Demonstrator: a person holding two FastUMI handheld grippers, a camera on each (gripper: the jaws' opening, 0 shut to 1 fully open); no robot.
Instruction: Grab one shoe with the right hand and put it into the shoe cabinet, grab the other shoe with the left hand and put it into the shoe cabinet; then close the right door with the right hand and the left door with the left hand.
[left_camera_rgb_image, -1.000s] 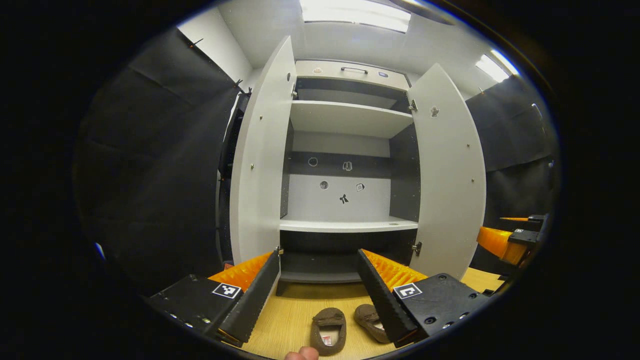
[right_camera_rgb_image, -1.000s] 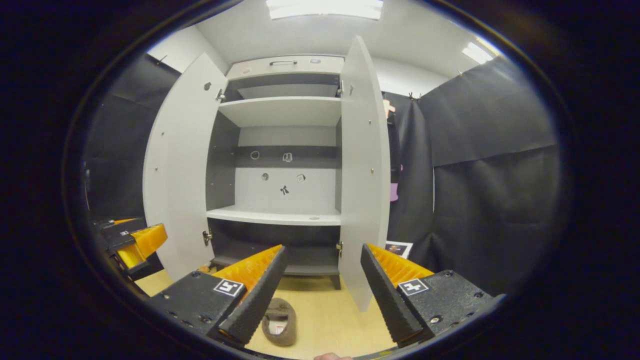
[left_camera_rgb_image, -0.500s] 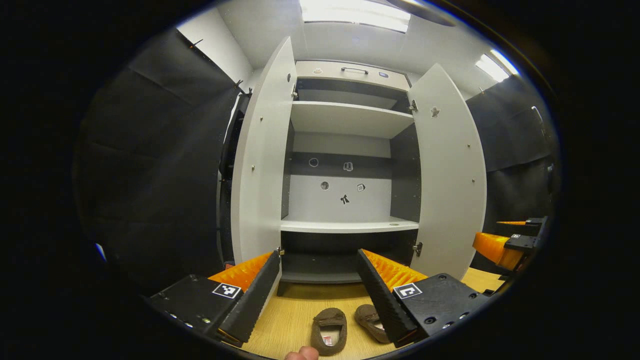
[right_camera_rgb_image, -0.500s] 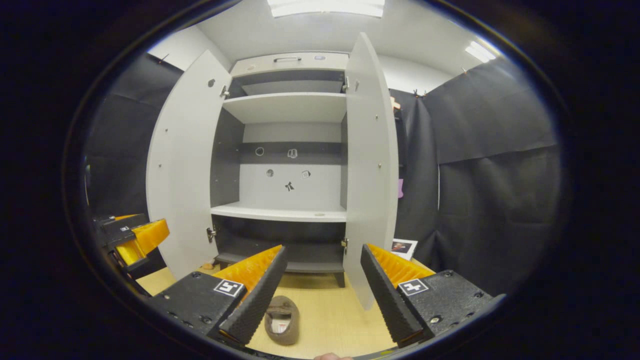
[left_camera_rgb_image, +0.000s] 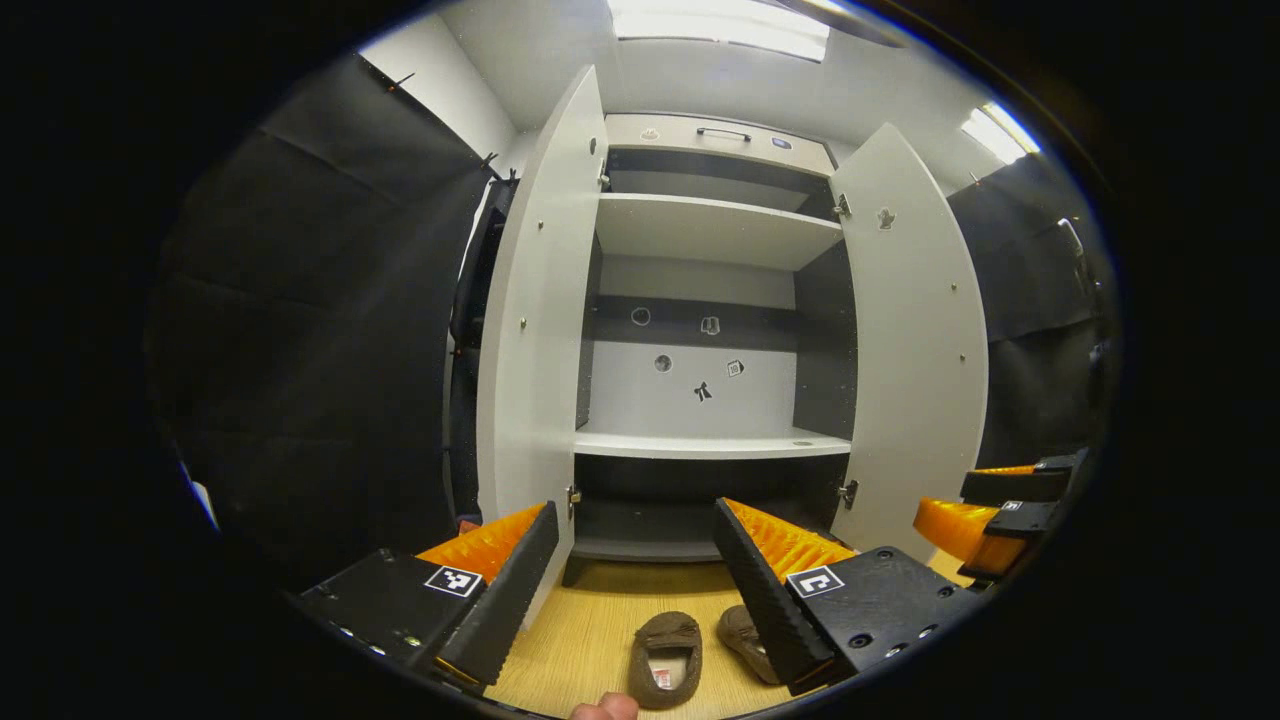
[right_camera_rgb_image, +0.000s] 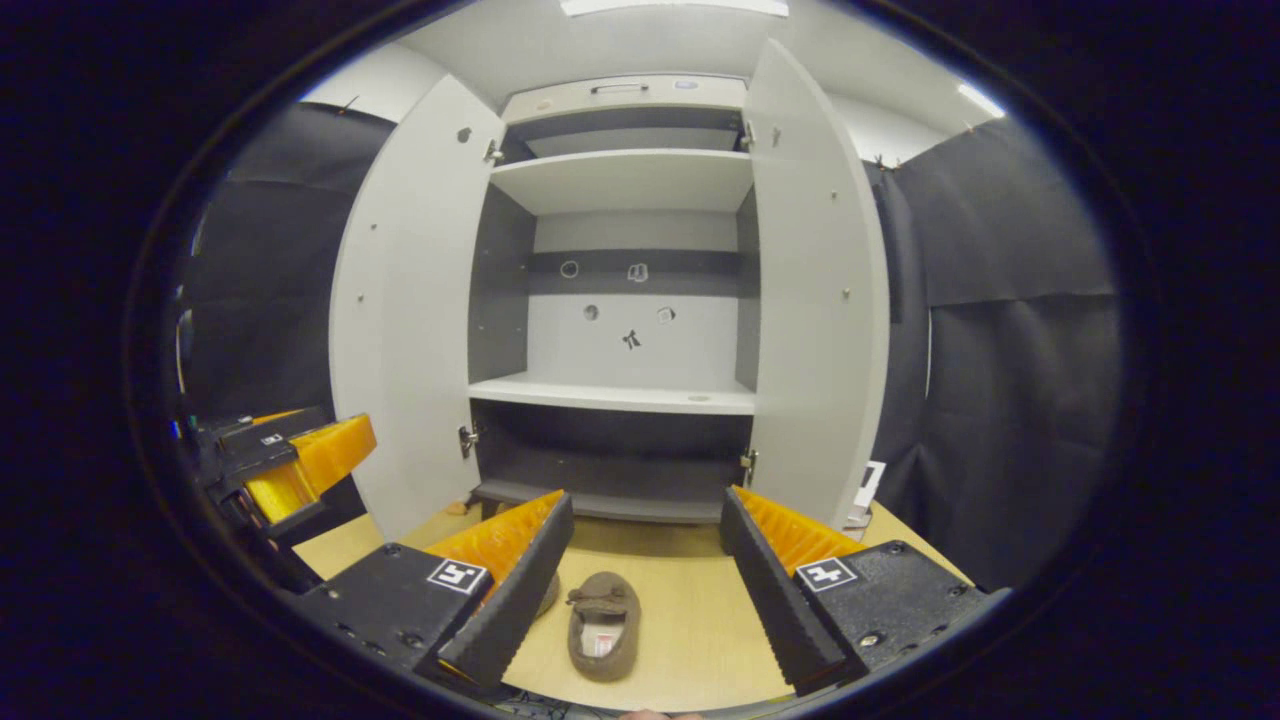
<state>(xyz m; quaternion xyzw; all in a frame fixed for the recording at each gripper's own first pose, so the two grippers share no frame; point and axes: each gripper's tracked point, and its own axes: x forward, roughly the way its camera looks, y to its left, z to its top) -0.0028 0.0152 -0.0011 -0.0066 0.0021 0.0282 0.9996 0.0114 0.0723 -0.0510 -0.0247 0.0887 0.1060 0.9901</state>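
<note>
Two brown slippers lie on the wooden floor in front of the open white shoe cabinet (left_camera_rgb_image: 710, 440). In the left gripper view one shoe (left_camera_rgb_image: 668, 645) sits between my fingers, the other shoe (left_camera_rgb_image: 742, 636) partly behind the right finger. My left gripper (left_camera_rgb_image: 635, 512) is open and empty above them. In the right gripper view one shoe (right_camera_rgb_image: 603, 625) lies between my fingers, the second shoe (right_camera_rgb_image: 548, 596) peeks from behind a finger. My right gripper (right_camera_rgb_image: 648, 498) is open and empty. Both the left door (right_camera_rgb_image: 410, 300) and the right door (right_camera_rgb_image: 815, 300) stand wide open.
The cabinet has a middle shelf (right_camera_rgb_image: 615, 395), an upper shelf and a dark bottom compartment (right_camera_rgb_image: 610, 475), all bare. A white card (right_camera_rgb_image: 862, 490) leans near the right door. Black cloth walls close in on both sides. A fingertip (left_camera_rgb_image: 603, 708) shows at the lower edge.
The right gripper has swung left and tipped down, so the shoe now lies midway between its fingers and the cabinet sits centred. The left gripper has shifted only slightly.
</note>
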